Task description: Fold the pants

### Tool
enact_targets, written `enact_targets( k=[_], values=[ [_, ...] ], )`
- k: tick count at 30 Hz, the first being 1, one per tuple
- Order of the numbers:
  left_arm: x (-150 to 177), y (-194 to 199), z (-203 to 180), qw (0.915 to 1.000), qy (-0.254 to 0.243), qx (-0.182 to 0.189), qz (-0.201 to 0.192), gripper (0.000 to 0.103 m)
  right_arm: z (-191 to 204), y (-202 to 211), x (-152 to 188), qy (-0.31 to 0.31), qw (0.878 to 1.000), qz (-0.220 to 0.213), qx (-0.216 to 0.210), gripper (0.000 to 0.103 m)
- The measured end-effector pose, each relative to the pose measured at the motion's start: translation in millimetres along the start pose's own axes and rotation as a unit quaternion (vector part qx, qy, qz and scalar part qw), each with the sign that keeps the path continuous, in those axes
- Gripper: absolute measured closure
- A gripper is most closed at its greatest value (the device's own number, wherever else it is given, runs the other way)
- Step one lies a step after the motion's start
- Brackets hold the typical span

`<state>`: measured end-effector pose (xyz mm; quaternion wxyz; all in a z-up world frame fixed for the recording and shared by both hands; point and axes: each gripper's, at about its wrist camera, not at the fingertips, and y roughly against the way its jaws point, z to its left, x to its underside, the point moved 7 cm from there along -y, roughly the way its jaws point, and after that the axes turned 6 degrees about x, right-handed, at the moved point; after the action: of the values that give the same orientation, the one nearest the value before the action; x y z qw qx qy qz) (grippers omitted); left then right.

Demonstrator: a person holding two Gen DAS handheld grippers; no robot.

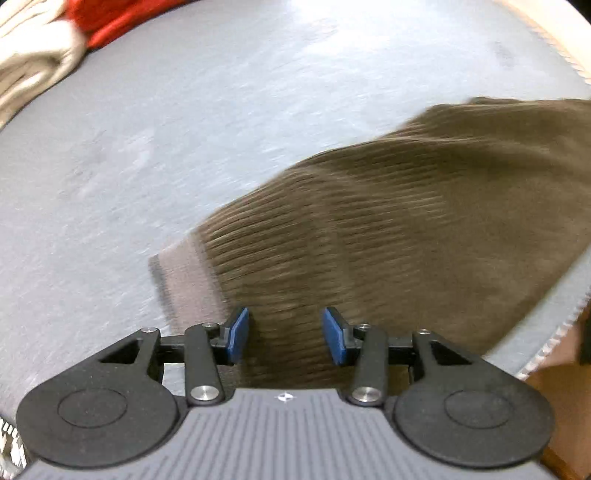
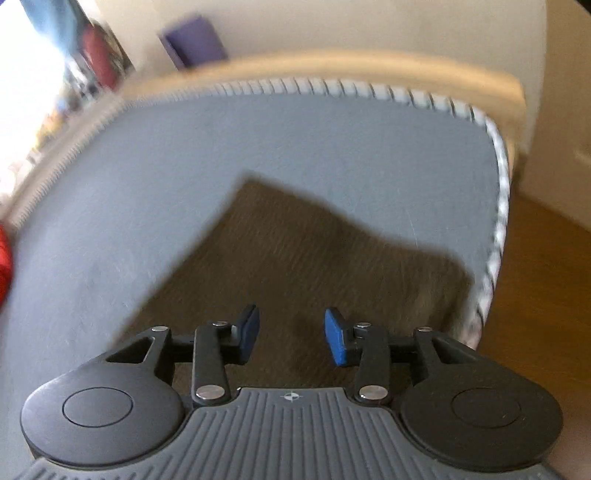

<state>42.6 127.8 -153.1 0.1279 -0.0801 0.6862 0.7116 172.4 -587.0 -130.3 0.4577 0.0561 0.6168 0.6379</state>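
1 brown pants (image 1: 388,221), 2 grippers, 1 red cloth (image 1: 118,18), 1 beige cloth (image 1: 33,55).

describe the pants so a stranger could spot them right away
Start at the big grey mat with the striped edge. The pants lie flat on it near that edge, a dark brown ribbed fabric with a paler band at one end. The other clothes, heaped at the far corner, are cream and red.

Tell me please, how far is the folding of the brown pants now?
Already done, it seems: the brown ribbed pants lie flat on the grey table cover as a compact shape, the lighter hem band at one end. In hand: nothing; the left tongs and right tongs hover open above the cloth. Left: probably another fold, though blur hides how many layers exist.
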Motion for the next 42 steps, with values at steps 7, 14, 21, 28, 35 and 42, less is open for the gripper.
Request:
enact_targets(
  k=[7, 14, 21, 28, 35, 42],
  values=[
    [13.8, -3.2, -11.7, 0.9975, -0.050, -0.049, 0.009, 0.055, -25.5, -6.2, 2.4, -0.053, 0.998, 0.026, 0.021, 0.063],
    [-35.0, 31.9, -11.3, 0.9921, 0.007, -0.014, -0.124, 0.048, -53.6, 5.8, -10.0, -0.087, 0.995, -0.024, 0.044, 0.061],
    [-42.8, -31.1, 28.6, 0.9960, 0.061, -0.032, -0.057, 0.079, -67.4, 5.7, 4.3, -0.096, 0.994, -0.002, 0.053, 0.061],
    [-54.2, -18.8, 13.4, 0.9939, 0.061, -0.053, -0.075, 0.073, -68.7, -1.5, 7.2, -0.050, 0.996, 0.009, 0.067, 0.054],
    [-72.4, 14.7, -12.9, 0.9879, 0.028, -0.043, -0.146, 0.059, -76.4, -19.4, 11.6, -0.100, 0.993, 0.036, 0.053, 0.046],
    [-80.4, 18.4, -16.0, 0.9868, 0.028, -0.029, -0.157, 0.057, -68.6, -23.2, 3.1, -0.099, 0.992, 0.008, 0.072, 0.069]
  ],
)
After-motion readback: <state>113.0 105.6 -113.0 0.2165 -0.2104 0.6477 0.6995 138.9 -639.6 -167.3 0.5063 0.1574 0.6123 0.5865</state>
